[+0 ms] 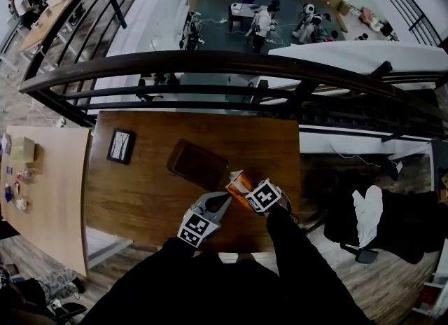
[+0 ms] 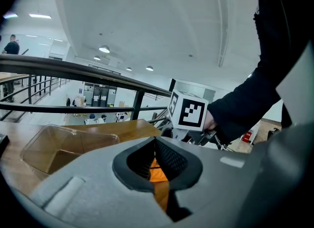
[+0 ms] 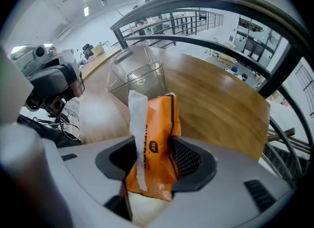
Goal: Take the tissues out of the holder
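An orange tissue pack [image 1: 240, 183] [image 3: 154, 143] stands between the jaws of my right gripper [image 1: 246, 192] [image 3: 154, 160], which point steeply down at the wooden table [image 1: 140, 197]. Both pads touch the pack's sides. A white tissue [image 3: 138, 124] trails from its top. The clear brown holder [image 1: 198, 164] [image 3: 137, 74] [image 2: 64, 146] lies just beyond on the table, apart from the pack. My left gripper [image 1: 220, 203] [image 2: 158, 165] sits beside the right one, jaws a narrow slit apart and holding nothing. The orange pack [image 2: 159, 192] shows through that slit.
A small framed picture [image 1: 120, 146] lies at the table's far left. A black railing [image 1: 231, 64] runs behind the table's far edge. A lighter table [image 1: 42, 190] with small items stands to the left, and dark clothing on a chair [image 1: 371, 218] to the right.
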Demonstrator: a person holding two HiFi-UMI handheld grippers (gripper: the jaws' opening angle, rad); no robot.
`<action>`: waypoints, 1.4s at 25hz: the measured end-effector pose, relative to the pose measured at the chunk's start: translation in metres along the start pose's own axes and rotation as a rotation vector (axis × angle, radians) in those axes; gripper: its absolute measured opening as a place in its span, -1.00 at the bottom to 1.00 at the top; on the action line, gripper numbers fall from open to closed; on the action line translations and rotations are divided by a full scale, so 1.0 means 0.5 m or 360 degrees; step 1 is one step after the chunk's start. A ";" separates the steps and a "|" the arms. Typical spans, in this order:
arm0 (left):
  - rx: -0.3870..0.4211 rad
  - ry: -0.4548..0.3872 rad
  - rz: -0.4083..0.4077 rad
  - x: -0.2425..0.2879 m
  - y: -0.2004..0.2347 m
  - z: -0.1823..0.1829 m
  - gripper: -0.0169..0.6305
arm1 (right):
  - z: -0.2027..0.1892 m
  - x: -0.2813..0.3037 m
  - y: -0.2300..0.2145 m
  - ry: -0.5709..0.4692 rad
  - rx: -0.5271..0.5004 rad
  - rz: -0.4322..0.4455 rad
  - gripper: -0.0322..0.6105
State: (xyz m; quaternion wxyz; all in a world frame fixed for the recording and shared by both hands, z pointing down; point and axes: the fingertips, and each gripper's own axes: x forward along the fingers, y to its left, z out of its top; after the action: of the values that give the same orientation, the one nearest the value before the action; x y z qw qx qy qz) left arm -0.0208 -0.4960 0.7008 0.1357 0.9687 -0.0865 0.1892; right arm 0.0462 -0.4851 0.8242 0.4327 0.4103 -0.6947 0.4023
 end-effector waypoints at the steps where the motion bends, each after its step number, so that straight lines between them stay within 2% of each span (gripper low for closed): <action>1: -0.0002 -0.0002 0.0001 -0.001 0.000 0.000 -0.92 | 0.000 -0.001 0.001 -0.0010 -0.0009 0.0008 -0.26; 5: -0.0003 -0.0012 0.0012 -0.009 -0.006 0.012 -0.92 | 0.007 -0.027 0.010 -0.0067 -0.0050 0.0020 -0.10; 9: -0.0011 -0.0038 0.0028 -0.022 -0.017 0.029 -0.92 | 0.014 -0.069 0.028 -0.0131 -0.0089 0.0020 -0.06; 13: -0.0018 -0.0080 0.0038 -0.039 -0.041 0.058 -0.92 | 0.026 -0.135 0.046 -0.0286 -0.0094 0.0026 -0.06; 18: -0.0009 -0.0115 0.0034 -0.067 -0.067 0.084 -0.92 | 0.059 -0.232 0.091 -0.0569 -0.0137 0.0039 -0.07; 26: 0.0002 -0.0230 0.0001 -0.113 -0.142 0.155 -0.92 | 0.077 -0.410 0.186 -0.1138 -0.0177 0.0130 -0.08; 29: 0.0000 -0.0283 -0.0015 -0.138 -0.167 0.184 -0.92 | 0.080 -0.467 0.225 -0.1326 -0.0201 0.0168 -0.19; 35: 0.0008 -0.0354 -0.0045 -0.177 -0.223 0.227 -0.92 | 0.047 -0.523 0.265 -0.1547 -0.0210 0.0184 -0.68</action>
State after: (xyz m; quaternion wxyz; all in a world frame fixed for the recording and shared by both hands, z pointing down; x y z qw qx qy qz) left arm -0.0382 -0.4134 0.5395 0.1253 0.9852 -0.0870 0.0787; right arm -0.0066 -0.4036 0.5466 0.0606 0.4829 -0.8618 0.1429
